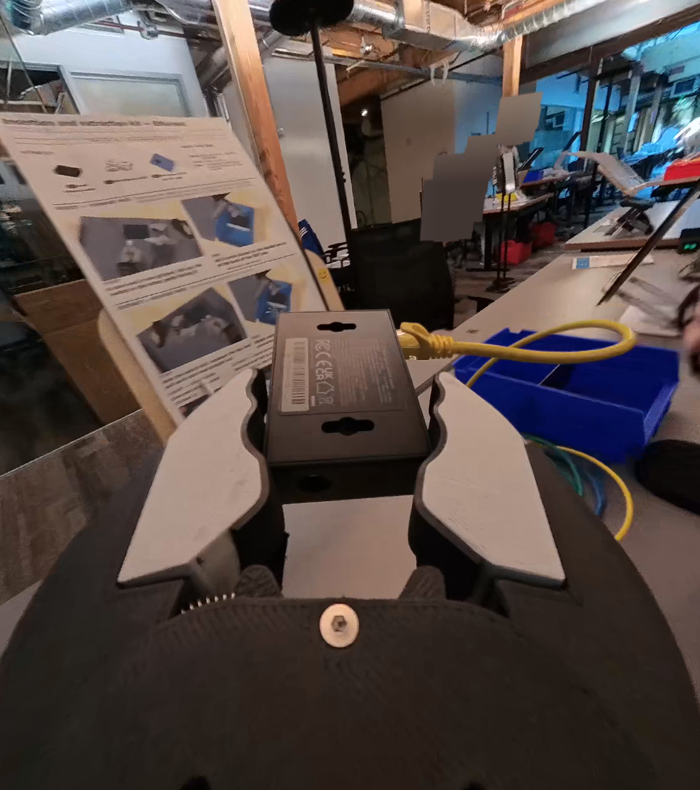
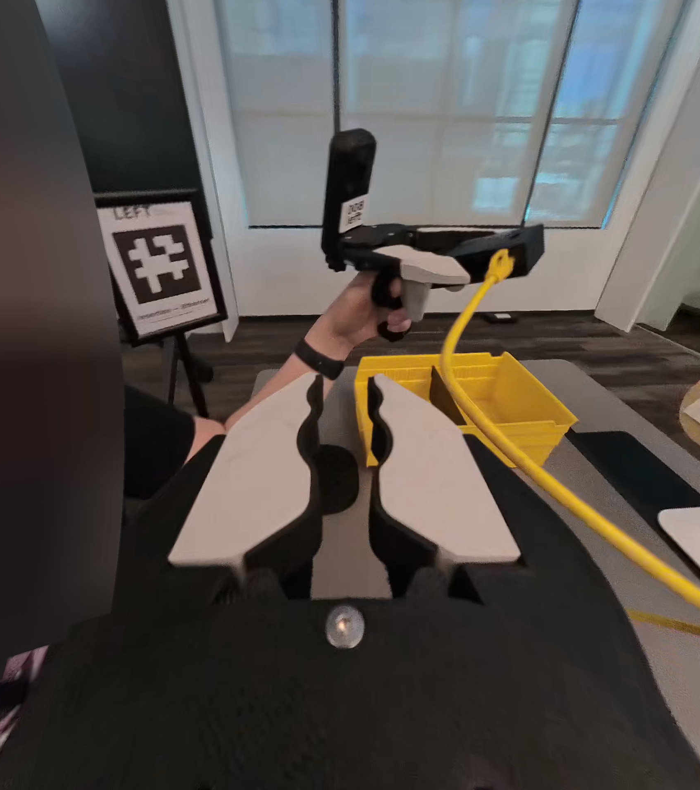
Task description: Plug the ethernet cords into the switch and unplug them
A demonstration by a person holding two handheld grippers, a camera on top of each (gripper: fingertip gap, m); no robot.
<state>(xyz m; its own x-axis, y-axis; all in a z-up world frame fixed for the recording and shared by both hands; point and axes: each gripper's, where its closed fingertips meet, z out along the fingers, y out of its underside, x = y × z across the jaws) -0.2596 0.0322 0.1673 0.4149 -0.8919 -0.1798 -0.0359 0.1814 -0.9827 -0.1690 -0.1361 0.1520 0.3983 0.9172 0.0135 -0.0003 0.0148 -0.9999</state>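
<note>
My left gripper [image 1: 346,378] is shut on the black switch [image 1: 352,372] and holds it in the air, label side up. A yellow ethernet cord [image 1: 532,352] is plugged into the switch's right side by its yellow plug [image 1: 419,342]. The right wrist view shows the left gripper [image 2: 463,252] from the side, a hand holding it, with the switch [image 2: 510,248] and the yellow cord [image 2: 468,410] hanging down to the table. My right gripper [image 2: 345,380] is a little open and empty, below and short of the switch.
A blue bin [image 1: 596,410] stands on the grey table, with loose green, blue and yellow cords [image 1: 587,479] beside it. A yellow divided bin [image 2: 523,402] stands under the switch. An instruction sheet [image 1: 147,222] leans at left. A marker sign [image 2: 160,265] stands on an easel.
</note>
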